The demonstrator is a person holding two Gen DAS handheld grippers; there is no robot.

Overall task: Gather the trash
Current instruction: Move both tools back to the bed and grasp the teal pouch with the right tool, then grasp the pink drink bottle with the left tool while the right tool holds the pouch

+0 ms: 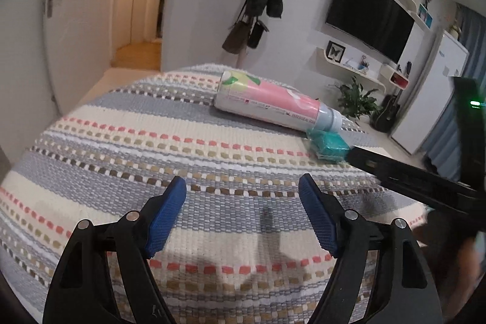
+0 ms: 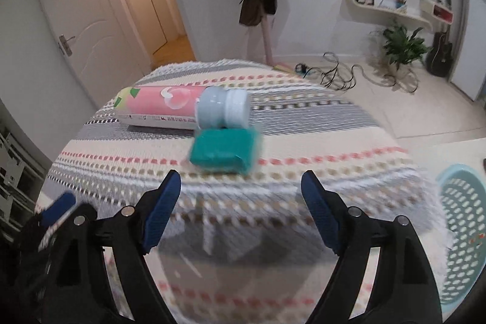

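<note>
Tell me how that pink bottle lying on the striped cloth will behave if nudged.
The pink bottle lies on its side and is round, so it would probably roll. The green packet touching its cap may block rolling that way. Weight unclear.

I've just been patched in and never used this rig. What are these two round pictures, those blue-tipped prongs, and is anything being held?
Each picture comes from a fisheye camera on a hand-held gripper, looking along its fingers. One shows the left gripper, the other the right gripper. Both are open and hold nothing. On the striped cloth a pink bottle lies on its side, with a teal packet by its cap. A teal basket stands at the right. The dark bar at the right of the left view is probably the other gripper.
</note>
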